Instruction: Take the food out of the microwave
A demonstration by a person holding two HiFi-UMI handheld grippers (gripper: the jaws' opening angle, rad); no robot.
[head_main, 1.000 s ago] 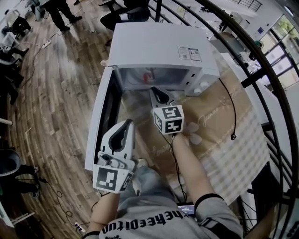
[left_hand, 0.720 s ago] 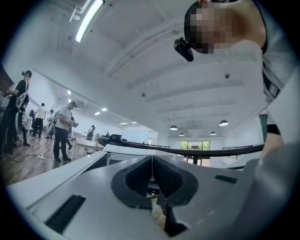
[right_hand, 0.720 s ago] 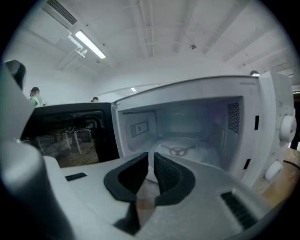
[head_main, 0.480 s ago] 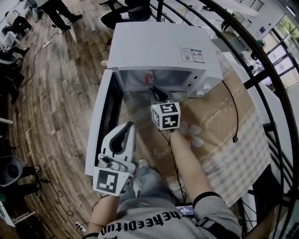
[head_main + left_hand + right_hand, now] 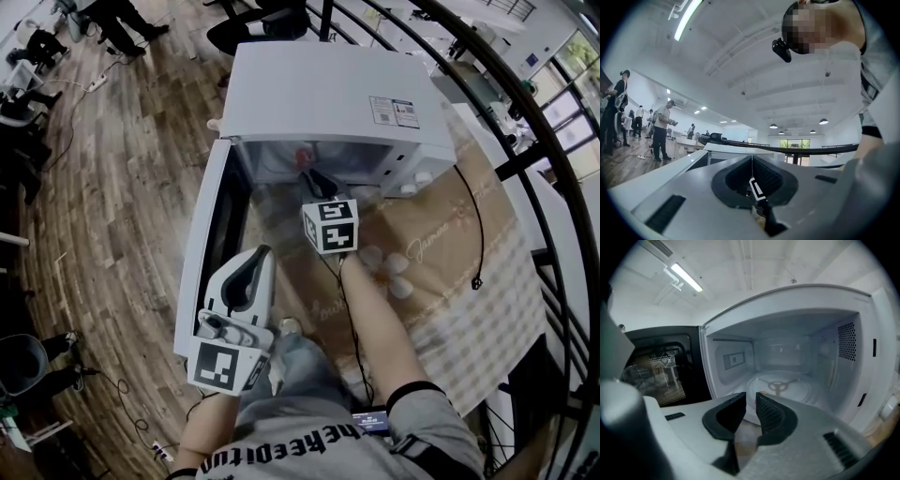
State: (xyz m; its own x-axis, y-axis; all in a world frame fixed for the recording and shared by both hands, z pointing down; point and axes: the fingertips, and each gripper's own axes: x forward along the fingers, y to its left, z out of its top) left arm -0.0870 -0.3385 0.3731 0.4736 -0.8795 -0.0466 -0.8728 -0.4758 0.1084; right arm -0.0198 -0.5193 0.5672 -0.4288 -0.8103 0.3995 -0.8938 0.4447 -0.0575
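i'm holding the right gripper [image 5: 314, 180] at the mouth of the white microwave [image 5: 328, 94], its jaws parted by a narrow gap with nothing between them. the food [image 5: 302, 153] shows only as a small red thing at the front of the glass turntable [image 5: 787, 385] inside, just past the jaw tips. my left gripper [image 5: 258, 253] hangs well back beside the swung-out door [image 5: 202, 253], jaws pressed together on nothing.
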